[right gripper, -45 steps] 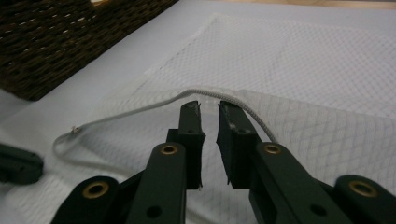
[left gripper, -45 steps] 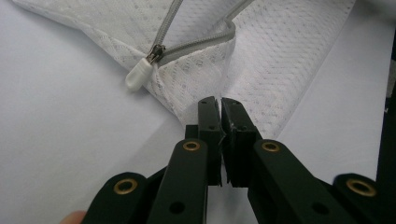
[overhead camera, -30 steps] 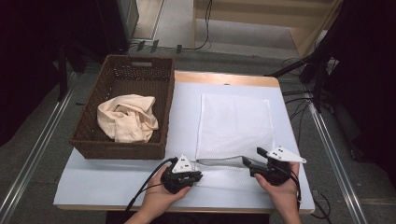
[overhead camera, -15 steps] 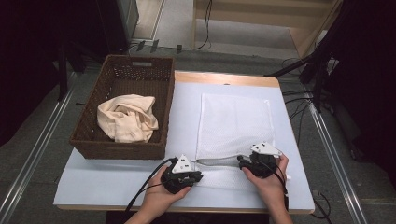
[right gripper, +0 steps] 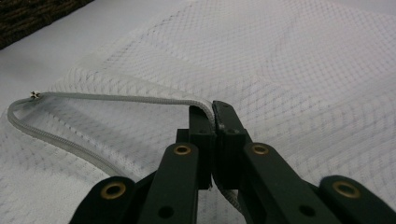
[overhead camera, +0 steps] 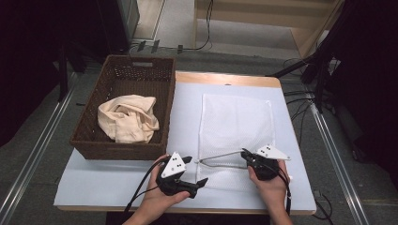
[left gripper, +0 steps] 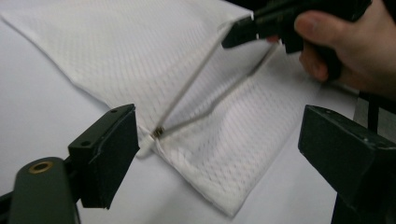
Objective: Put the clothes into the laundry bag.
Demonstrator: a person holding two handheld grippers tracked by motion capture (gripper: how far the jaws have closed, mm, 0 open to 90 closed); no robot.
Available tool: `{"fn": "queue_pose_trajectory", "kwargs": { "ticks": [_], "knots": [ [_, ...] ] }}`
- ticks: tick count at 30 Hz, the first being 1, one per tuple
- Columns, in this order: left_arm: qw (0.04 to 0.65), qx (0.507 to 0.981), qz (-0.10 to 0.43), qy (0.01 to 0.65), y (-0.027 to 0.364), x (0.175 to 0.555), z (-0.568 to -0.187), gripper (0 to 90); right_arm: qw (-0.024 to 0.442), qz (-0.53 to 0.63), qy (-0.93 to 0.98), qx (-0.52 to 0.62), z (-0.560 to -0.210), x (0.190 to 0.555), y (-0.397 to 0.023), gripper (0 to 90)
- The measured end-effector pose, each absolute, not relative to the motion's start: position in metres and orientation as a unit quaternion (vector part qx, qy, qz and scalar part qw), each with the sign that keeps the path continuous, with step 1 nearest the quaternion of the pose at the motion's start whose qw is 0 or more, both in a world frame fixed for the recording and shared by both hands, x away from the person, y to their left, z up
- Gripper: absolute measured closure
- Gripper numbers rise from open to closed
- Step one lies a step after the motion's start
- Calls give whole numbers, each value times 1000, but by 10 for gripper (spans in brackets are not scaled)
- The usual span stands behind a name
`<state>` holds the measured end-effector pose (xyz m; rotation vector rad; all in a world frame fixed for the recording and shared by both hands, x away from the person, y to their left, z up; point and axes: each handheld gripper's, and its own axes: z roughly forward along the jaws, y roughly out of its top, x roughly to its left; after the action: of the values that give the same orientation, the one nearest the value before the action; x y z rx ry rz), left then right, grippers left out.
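Note:
A white mesh bag (overhead camera: pixel 237 122) lies flat on the white table (overhead camera: pixel 122 180). Its grey zipper edge (right gripper: pixel 116 99) is lifted off the lower layer, so a narrow mouth gapes near the front. My right gripper (overhead camera: pixel 246 157) is shut on that zipper edge (left gripper: pixel 187 88), and its tip (right gripper: pixel 214 116) pinches the cord-like rim. The zipper's end (left gripper: pixel 159 132) sits at the bag's near left corner. My left gripper (overhead camera: pixel 195 171) rests on the table just left of that corner, open (left gripper: pixel 219 149), with nothing between its jaws.
A dark wicker basket (overhead camera: pixel 136 70) stands on the table's left side and holds a crumpled cream cloth (overhead camera: pixel 126 117). Cables run over the floor to the right. Bare table lies in front of the basket.
My right gripper has shifted a little left along the bag's near edge and the zipper edge now stands raised. The left gripper has barely moved.

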<state>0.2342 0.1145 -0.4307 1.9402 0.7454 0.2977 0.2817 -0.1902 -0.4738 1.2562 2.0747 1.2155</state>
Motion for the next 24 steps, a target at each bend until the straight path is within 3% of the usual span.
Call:
{"fn": "queue_pose_trajectory", "kwargs": {
  "ticks": [11,24],
  "knots": [
    [495,792,162,318,113,253,-396,75,212,440,748,450,-474,278,-188,878],
    [474,763,224,377,150,280,-374,91,210,447,744,450,-474,278,-190,881]
  ]
}}
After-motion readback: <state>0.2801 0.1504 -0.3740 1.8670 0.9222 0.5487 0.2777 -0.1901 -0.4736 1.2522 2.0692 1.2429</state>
